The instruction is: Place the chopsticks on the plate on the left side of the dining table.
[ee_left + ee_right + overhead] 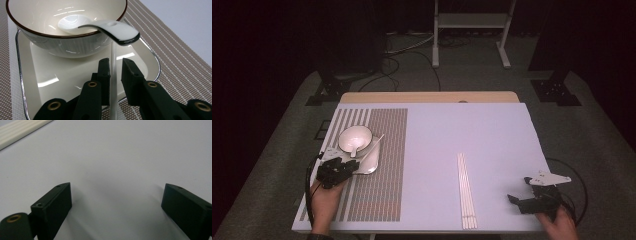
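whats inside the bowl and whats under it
Inside the bowl lies a white spoon, its handle over the rim. Under the bowl is a square plate; the plate's part beneath the bowl is covered.

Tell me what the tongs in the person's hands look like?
Both are black. The left tongs have chunky block-shaped tips with brass-ringed holes and a black cable trailing back. The right tongs carry a pale three-cornered plate on top and a looping black cable.

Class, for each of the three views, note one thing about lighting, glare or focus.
High view: table lit, room around it dark. Left gripper view: bright glare streaks on the bowl and plate; spoon handle sharp. Right gripper view: soft shadows beside the right tool on the plain surface, chopsticks slightly blurred.
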A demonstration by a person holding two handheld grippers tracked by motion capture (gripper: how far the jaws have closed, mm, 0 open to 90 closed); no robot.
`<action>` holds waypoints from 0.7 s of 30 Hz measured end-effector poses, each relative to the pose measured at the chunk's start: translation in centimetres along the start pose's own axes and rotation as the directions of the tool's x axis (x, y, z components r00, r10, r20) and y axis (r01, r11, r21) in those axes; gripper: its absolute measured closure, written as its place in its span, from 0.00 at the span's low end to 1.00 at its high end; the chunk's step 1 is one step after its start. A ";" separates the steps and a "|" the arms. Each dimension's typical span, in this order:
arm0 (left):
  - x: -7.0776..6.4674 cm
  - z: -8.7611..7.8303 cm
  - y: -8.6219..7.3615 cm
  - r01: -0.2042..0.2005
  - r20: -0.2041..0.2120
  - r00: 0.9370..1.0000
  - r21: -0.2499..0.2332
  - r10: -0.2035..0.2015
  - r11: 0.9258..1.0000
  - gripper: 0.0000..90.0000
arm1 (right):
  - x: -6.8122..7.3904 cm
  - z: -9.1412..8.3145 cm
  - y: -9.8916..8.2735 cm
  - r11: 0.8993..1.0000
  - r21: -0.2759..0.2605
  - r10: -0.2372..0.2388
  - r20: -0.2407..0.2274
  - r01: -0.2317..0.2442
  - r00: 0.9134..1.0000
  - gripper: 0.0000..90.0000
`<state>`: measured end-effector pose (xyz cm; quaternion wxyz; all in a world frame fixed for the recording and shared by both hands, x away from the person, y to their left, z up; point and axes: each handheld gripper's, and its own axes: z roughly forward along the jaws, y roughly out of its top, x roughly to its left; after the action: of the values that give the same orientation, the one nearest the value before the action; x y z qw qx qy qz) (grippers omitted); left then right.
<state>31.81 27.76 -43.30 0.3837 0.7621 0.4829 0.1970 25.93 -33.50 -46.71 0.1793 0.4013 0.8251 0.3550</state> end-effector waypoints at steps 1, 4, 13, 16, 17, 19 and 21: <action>0.0 -0.1 0.0 0.000 0.002 1.000 -0.004 0.000 1.000 0.84 | 0.0 0.0 0.0 1.000 0.000 0.000 0.000 0.000 1.000 0.09; -0.4 -0.2 0.1 -0.003 0.005 1.000 -0.009 0.003 1.000 0.82 | 0.0 0.0 0.0 1.000 0.000 0.000 0.000 0.000 1.000 0.09; -1.3 -0.5 0.3 0.006 0.032 0.999 -0.026 -0.005 1.000 0.71 | 0.0 0.0 0.0 1.000 0.000 0.000 0.000 0.000 1.000 0.09; -1.6 -0.5 0.3 0.010 0.048 0.999 -0.025 -0.009 1.000 0.67 | 0.0 0.0 0.0 1.000 0.000 0.001 0.000 -0.001 1.000 0.09; -1.8 -0.4 0.3 0.011 0.051 0.999 -0.028 -0.010 1.000 0.65 | 0.0 0.0 0.0 1.000 0.000 0.000 0.000 0.000 1.000 0.09; -2.1 -0.4 0.3 0.009 0.060 0.998 -0.027 -0.008 1.000 0.62 | 0.0 0.0 0.0 1.000 0.000 0.000 0.000 0.000 1.000 0.09; -2.3 -0.4 0.4 0.010 0.068 0.998 -0.027 -0.008 1.000 0.58 | 0.0 0.0 0.0 1.000 0.000 0.000 0.000 0.000 1.000 0.09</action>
<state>30.70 25.77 -42.61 0.4113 0.7608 0.4702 0.1760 25.94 -33.50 -46.71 0.1792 0.4014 0.8251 0.3549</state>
